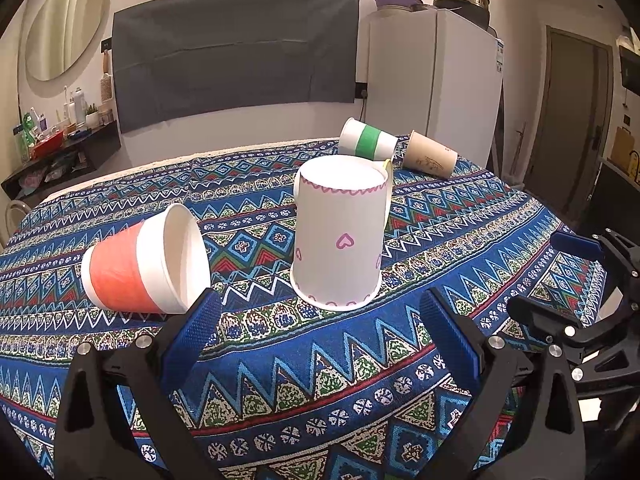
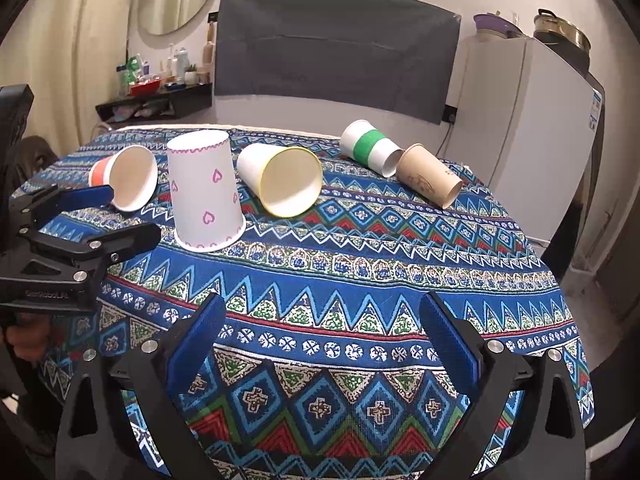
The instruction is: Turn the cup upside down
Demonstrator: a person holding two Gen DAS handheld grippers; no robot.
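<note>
Cups on patterned tablecloth (image 2: 340, 264): five total. Heart-print cup (image 2: 206, 190) stands rim-down, base up, near table centre-left; that one looks done. Other four lie on their sides: orange-band cup (image 2: 126, 178) just left of heart cup, yellow-rim cup (image 2: 286, 180) just right of it w/ mouth toward camera, green-band cup (image 2: 372, 148) and brown cup (image 2: 430, 180) further right, those two touching or nearly so.

Progress, my read: one flipped, four left if all count; task line says only "cup", so can't tell whether more are wanted.

Left gripper (image 1: 320, 312): jaws wide, nothing between, pointed at heart cup, short of it; its left pad sits close to orange cup's rim, contact unclear. Right gripper (image 2: 322, 316): jaws wide, empty, over bare cloth, well apart from every cup.

Hidden/unclear: in left view yellow-rim cup almost fully behind heart cup, only a sliver shows. Brown cup's print unreadable. Table's near edge cut off by gripper bodies. Hands mostly out of frame.
</note>
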